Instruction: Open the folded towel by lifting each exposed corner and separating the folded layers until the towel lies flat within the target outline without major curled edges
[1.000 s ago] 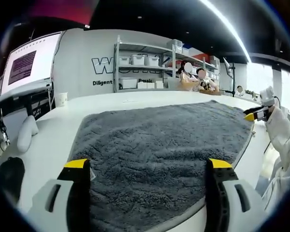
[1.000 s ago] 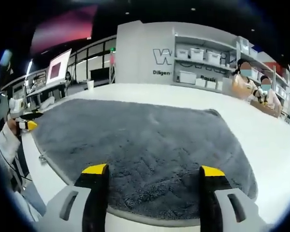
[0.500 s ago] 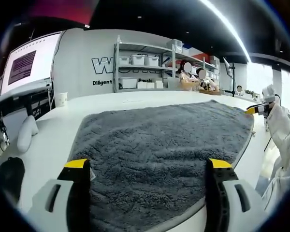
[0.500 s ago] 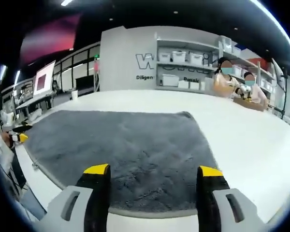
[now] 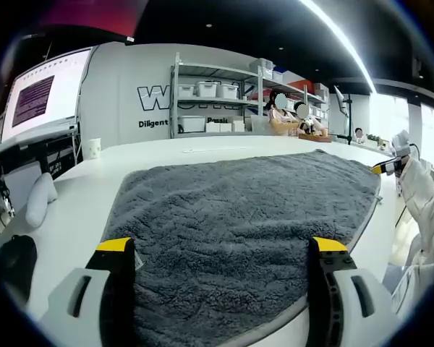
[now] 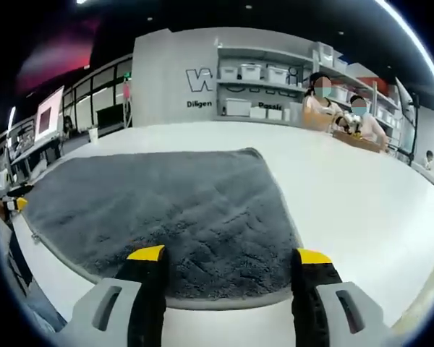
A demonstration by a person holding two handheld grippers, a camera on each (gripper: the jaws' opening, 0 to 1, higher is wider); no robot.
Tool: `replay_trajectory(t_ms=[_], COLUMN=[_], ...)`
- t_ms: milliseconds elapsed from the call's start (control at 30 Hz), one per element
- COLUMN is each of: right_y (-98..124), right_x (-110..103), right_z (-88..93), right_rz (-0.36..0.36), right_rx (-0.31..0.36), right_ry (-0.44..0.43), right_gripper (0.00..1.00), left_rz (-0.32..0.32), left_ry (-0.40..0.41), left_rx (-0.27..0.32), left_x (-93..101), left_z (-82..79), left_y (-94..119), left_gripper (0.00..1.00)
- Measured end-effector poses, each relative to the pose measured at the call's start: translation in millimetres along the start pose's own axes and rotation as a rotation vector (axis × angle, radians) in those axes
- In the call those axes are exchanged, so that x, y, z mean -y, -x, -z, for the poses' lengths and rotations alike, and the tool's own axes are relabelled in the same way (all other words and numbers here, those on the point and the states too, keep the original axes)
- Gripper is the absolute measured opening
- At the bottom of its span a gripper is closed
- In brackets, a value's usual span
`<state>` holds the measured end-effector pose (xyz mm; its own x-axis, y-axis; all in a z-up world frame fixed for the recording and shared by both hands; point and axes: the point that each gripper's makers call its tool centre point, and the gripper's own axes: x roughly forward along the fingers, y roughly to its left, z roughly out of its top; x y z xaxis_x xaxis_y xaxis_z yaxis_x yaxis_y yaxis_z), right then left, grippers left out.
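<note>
A fluffy dark grey towel (image 5: pixel 239 210) lies spread flat on the white table (image 5: pixel 79 202), its edges showing little curl. My left gripper (image 5: pixel 220 249) is open, its yellow-tipped jaws standing wide over the towel's near edge with nothing between them. My right gripper (image 6: pixel 228 256) is also open, hovering over the near edge of the towel (image 6: pixel 159 210) close to its right-hand corner. The right gripper (image 5: pixel 385 168) appears small at the far right of the left gripper view, held by a white-sleeved arm. The left gripper (image 6: pixel 16 204) peeks in at the far left of the right gripper view.
Bare white table (image 6: pixel 362 195) stretches to the right of the towel. A white cup (image 5: pixel 92 148) stands at the back left. Shelves with white bins (image 5: pixel 210 90) line the far wall, and people (image 6: pixel 333 108) sit at a distant bench. A screen (image 5: pixel 36 97) hangs left.
The right gripper view has swung rightward along the towel's edge, so more bare table now shows on its right. The left gripper has stayed still. The towel has not moved.
</note>
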<state>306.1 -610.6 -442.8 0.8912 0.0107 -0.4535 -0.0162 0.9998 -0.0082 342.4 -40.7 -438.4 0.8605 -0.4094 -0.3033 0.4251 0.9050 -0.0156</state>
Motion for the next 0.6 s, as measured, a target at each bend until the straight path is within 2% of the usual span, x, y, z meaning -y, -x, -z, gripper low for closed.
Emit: replay_trajectory(t_ms=[600], right_y=[3.5], right_x=[-0.6], right_z=[2.7], right_rz=[-0.015], right_rx=[0.008], right_ry=[0.011], right_gripper=[0.67], left_rz=[-0.001], left_ry=[0.0], left_rx=[-0.002], left_x=[-0.4], left_z=[-0.4], left_y=[-0.6], left_gripper=[0.98])
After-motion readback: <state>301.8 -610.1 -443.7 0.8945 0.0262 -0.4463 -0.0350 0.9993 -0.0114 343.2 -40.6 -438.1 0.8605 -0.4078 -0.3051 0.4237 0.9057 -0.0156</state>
